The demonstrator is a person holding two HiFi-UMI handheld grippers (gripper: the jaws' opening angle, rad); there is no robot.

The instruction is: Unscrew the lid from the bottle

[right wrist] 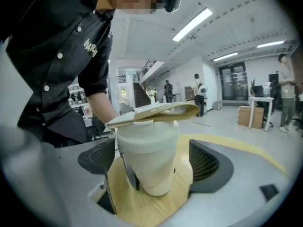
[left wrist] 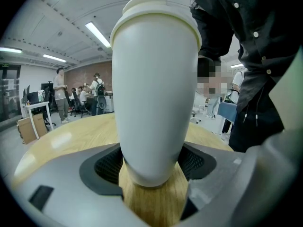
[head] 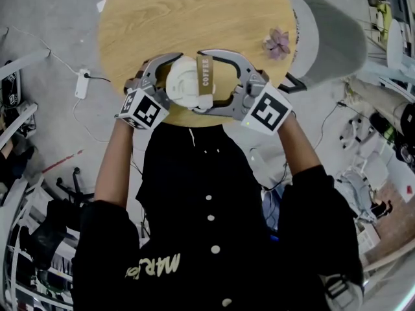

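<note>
Head view: bottle (head: pixel 188 83) at near edge of bench (head: pixel 194 18), between left gripper (head: pixel 174 76) and right gripper (head: pixel 202 81). Risk: a twist spins the whole bottle or tips it off the edge if the left hold slips.
Left gripper view: fingers (left wrist: pixel 106 167) clamped on the tapered base; lid (left wrist: pixel 151 6) high above, so leverage is poor.
Right gripper view: fingers (right wrist: pixel 206 162) apart, flanking the bottle, not pressing. Strap (right wrist: pixel 156 113) may foul the closure.

The bottle (head: pixel 183 86) is creamy white, its strap (head: pixel 205 71) tan; the tabletop (head: pixel 194 18) shows pale wood grain; the grey left tool (left wrist: pixel 151 171) and right tool (right wrist: pixel 151 169) bear black-and-white marker cubes (head: pixel 268 112)
</note>
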